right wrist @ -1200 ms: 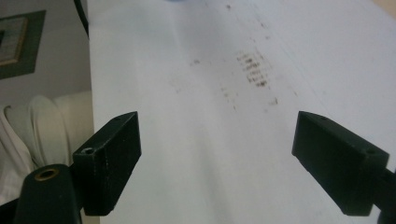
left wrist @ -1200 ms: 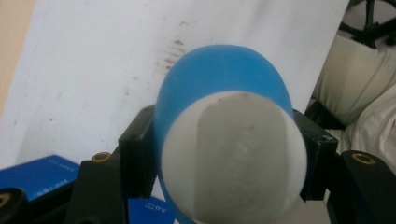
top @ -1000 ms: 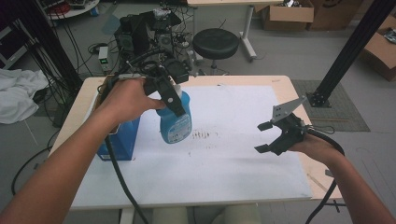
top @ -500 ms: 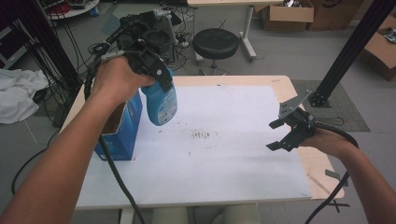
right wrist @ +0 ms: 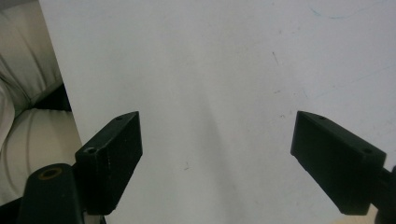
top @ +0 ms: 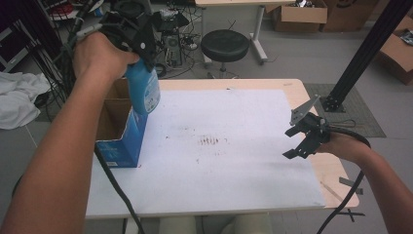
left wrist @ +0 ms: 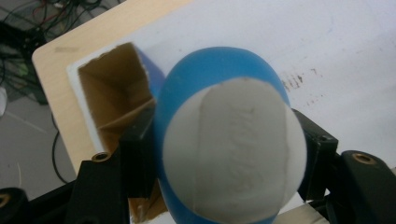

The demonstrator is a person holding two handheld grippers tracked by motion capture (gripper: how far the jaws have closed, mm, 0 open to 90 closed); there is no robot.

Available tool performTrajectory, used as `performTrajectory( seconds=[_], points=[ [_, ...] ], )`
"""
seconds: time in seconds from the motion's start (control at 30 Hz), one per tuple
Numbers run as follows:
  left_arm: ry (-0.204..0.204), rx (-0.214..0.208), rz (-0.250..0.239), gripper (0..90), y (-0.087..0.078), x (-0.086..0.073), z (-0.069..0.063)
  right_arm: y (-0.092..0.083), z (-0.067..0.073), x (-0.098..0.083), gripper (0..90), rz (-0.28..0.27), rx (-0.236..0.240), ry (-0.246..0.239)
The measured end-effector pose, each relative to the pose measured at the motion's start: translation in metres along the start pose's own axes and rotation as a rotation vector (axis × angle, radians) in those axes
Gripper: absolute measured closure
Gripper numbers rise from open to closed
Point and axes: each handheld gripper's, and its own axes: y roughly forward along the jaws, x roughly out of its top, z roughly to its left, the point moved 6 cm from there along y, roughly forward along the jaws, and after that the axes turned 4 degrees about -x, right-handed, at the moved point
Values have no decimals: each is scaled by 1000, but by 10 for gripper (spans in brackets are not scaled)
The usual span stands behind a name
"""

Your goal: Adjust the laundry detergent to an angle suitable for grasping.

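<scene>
Bottle lifted over the box
Your left gripper pinched the blue bottle above the cardboard box; your right gripper stood spread, empty.

so the table is light wood with rounded corners; a big white sheet covers most of the top, leaving a wood strip at the right and far edges; the sheet's got dark scuff marks near the middle; an open blue cardboard box stands on the sheet's left edge, brown inside, flaps up; it also shows in the left gripper view
</scene>
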Motion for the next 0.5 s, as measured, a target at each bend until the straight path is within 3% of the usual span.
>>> performTrajectory(
  seconds=[0.27,0.5],
  points=[
    [-134,43,0,379,-15,-4,27,-5,-5,0,170,-11,-29,-9],
    [-239,74,-15,380,-20,-17,51,-7,-8,-3,168,-17,-35,-6]
  ],
)
